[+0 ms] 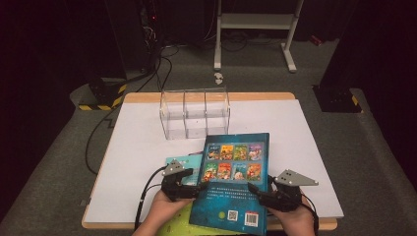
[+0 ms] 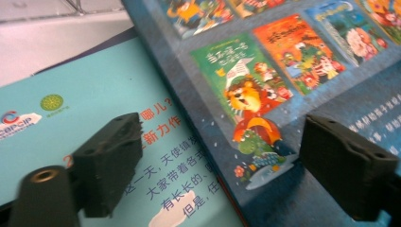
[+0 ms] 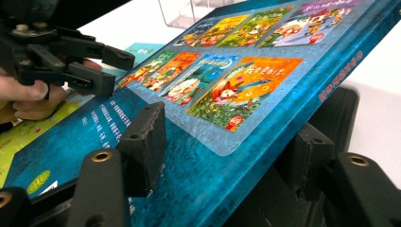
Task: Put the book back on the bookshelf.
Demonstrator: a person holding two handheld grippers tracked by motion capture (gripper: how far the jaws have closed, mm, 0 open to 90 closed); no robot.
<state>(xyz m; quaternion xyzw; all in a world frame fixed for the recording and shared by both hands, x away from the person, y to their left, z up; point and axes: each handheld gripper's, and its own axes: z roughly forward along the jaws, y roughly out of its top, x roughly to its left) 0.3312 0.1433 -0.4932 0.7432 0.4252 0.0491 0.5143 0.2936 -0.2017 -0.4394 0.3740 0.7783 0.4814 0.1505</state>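
Note:
A blue picture book (image 1: 236, 172) lies back cover up at the table's near edge, tilted, with its right side raised. My right gripper (image 1: 254, 189) grips that right edge: in the right gripper view one jaw of the gripper (image 3: 227, 137) lies on the cover (image 3: 227, 94) and the other sits under the spine. My left gripper (image 1: 201, 187) stands open at the book's left edge. Its jaws (image 2: 222, 132) straddle that edge without pressing, one over the blue book (image 2: 293, 71), one over a teal book (image 2: 85, 94) lying beneath. The left gripper (image 3: 111, 71) is also in the right gripper view.
A clear acrylic three-slot holder (image 1: 195, 112) stands at the back middle of the white table (image 1: 137, 147). A yellow-green book (image 1: 179, 223) lies under the others at the front edge. Cables and a white stand (image 1: 255, 22) are on the floor beyond.

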